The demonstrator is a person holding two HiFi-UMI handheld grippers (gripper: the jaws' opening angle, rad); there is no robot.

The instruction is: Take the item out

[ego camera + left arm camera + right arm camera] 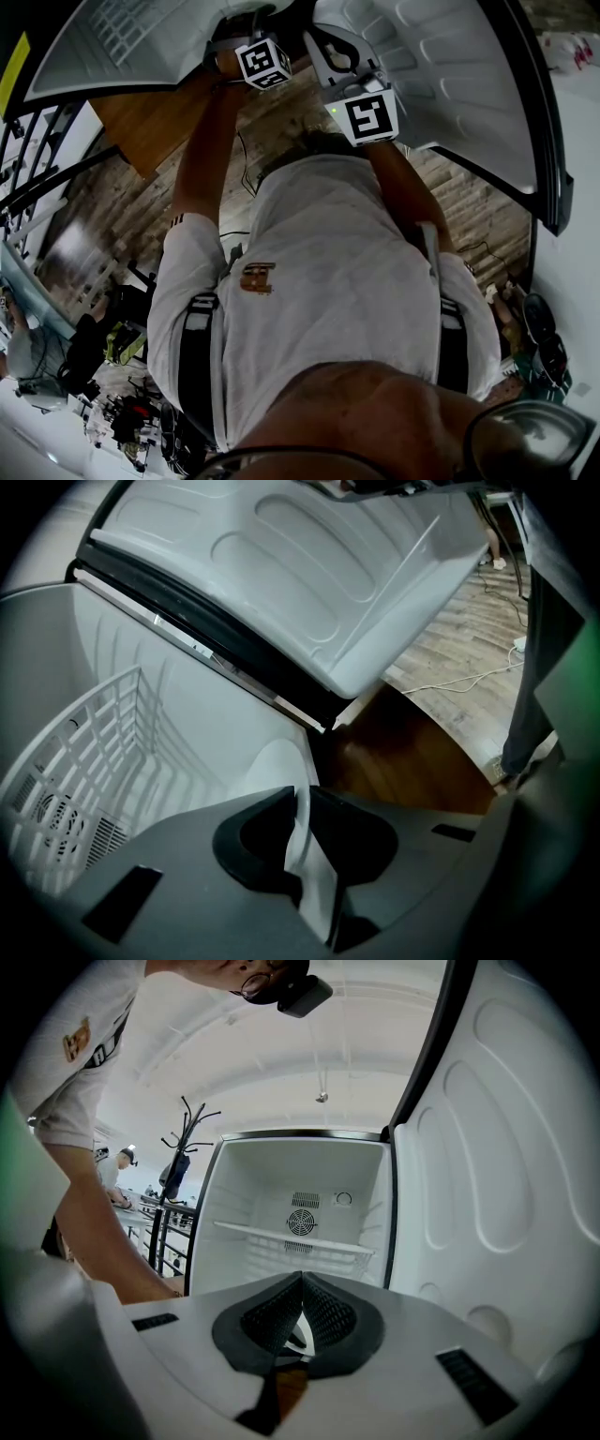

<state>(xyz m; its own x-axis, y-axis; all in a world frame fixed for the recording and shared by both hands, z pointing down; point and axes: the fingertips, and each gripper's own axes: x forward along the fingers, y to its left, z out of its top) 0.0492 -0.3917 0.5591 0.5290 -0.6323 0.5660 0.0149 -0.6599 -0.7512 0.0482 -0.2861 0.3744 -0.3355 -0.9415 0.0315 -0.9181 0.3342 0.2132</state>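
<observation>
A small white fridge (300, 1171) stands open, its door (487, 1147) swung to the right. In the left gripper view a thin white plate (270, 769) stands on edge inside the fridge, next to a white wire shelf (84, 752). My left gripper (302, 792) reaches down into the fridge and is shut on the plate's rim, a black pad against each side. My right gripper (302, 1277) is held level in front of the open fridge, shut with nothing between its pads. In the head view both marker cubes (262, 63) (370, 114) sit at the fridge's mouth.
The fridge door (309, 583) hangs close on the right of both arms. A wire shelf (291, 1238) and a fan grille (300, 1222) show at the fridge's back. A black railing (169, 1232) and coat stand (183, 1143) are to the left. A cable (450, 682) lies on the wooden floor.
</observation>
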